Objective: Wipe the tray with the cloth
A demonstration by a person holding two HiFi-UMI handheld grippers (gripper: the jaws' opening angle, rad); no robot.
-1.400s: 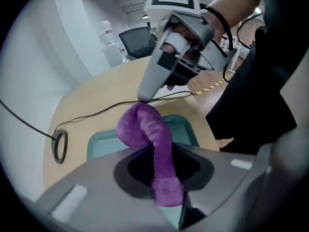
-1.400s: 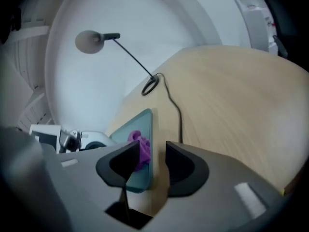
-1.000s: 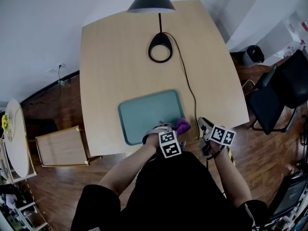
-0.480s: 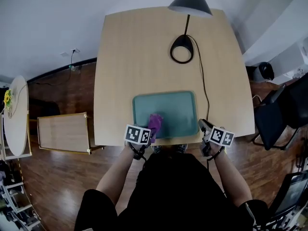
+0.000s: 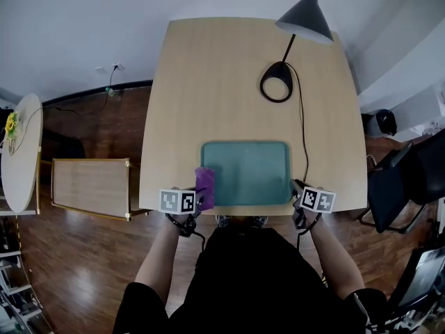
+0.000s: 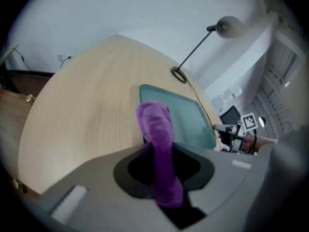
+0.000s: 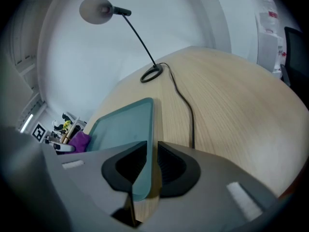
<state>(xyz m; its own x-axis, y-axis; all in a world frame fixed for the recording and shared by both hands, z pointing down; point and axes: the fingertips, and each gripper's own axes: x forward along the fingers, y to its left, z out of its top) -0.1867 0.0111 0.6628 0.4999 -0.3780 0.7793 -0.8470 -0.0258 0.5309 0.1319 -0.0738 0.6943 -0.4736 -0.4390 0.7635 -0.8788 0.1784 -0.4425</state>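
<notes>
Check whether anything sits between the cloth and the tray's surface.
Nothing visible does. The purple cloth, shut in the left gripper's jaws, hangs at the tray's left rim, and the tray's surface is bare.

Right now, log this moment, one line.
left gripper: shut on purple cloth, by left edge of tray | right gripper: jaws just been closing, on tray's rim

The left forearm (image 5: 156, 256) and right forearm (image 5: 335, 256) reach forward and down from the body, each ending behind a marker cube. The left tongs (image 5: 199, 197) point steeply down, jaws clamped on a purple cloth (image 6: 157, 129) that sticks out ahead of them. The right tongs (image 5: 297, 188), well off to the left tongs' right, have just been closing. A tray (image 7: 123, 127) has its near rim between their jaws, and the pads seem to press on it.
</notes>
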